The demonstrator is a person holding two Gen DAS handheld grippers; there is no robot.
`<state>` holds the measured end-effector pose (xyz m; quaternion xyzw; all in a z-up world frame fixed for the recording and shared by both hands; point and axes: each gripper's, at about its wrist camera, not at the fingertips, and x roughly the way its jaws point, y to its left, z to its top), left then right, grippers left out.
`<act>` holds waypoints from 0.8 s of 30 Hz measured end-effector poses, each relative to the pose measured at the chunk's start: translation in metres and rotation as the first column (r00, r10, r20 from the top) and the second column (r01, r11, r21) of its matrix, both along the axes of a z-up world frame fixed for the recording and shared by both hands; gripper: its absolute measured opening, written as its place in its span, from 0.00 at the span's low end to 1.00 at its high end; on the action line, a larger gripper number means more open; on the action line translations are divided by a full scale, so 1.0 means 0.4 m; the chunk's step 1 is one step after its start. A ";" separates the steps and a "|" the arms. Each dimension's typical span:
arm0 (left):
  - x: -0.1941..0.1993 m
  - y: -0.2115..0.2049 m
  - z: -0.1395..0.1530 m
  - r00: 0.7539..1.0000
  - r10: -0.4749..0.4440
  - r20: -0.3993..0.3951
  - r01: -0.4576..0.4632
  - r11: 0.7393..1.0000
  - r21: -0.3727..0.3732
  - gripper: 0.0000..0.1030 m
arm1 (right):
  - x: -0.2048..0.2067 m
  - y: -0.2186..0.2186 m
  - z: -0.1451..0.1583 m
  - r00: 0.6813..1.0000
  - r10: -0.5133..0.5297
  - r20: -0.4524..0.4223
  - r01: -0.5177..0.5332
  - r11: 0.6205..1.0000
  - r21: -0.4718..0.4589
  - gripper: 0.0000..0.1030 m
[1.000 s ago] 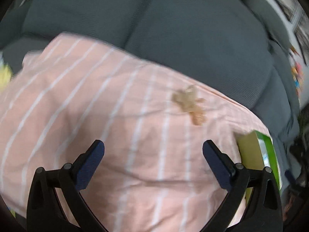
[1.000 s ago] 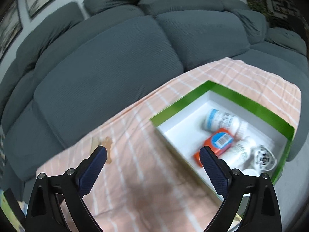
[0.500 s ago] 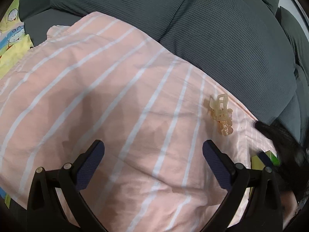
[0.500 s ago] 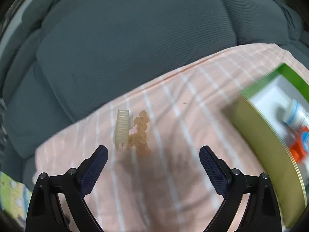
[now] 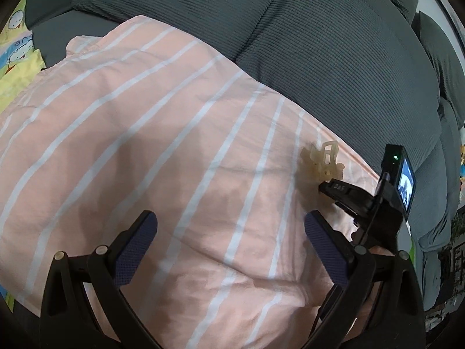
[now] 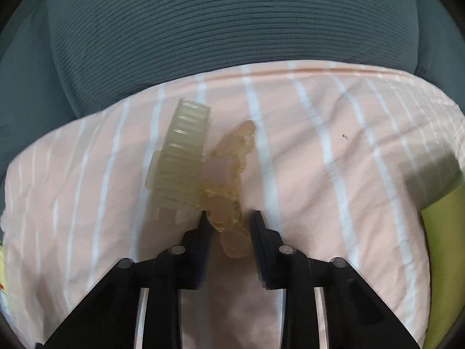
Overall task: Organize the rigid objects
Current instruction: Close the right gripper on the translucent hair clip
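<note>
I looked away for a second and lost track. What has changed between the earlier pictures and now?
The right tongs swung from the green box down to the two hair clips and have just closed on the amber hair clip. The pale hair clip lies touching it. The left tongs stayed open above the striped cloth.

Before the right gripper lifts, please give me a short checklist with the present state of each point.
1. Right gripper closed on the amber hair clip: ok, the jaws have just closed with it between them.
2. Grip is centred on the clip: not ok, only its near end is held.
3. Pale clip is free of the amber one: cannot tell, they touch.
4. Left gripper is clear: ok, open and empty over the striped cloth.
5. Green box within sight: ok, at the right edge.
</note>
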<state>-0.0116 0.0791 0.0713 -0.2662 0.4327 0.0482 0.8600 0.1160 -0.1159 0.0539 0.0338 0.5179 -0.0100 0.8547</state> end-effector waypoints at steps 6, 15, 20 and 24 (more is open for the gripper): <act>-0.007 -0.003 0.015 1.000 -0.001 0.025 0.001 1.000 -0.001 0.98 | -0.098 0.003 0.061 0.998 0.053 0.032 -0.053 0.998 -0.024 0.22; -0.005 -0.005 0.020 1.000 -0.010 0.030 0.011 1.000 -0.013 0.98 | -0.261 -0.023 0.109 0.995 0.097 0.036 -0.100 0.990 0.096 0.18; -0.008 -0.001 0.013 1.000 0.001 0.018 -0.001 1.000 -0.010 0.98 | -0.310 -0.021 0.072 0.989 0.132 -0.067 -0.118 0.978 0.174 0.18; 0.000 -0.009 0.005 1.000 -0.018 0.006 0.018 1.000 -0.015 0.98 | -0.319 -0.044 0.087 0.989 0.112 -0.095 -0.091 0.975 0.204 0.20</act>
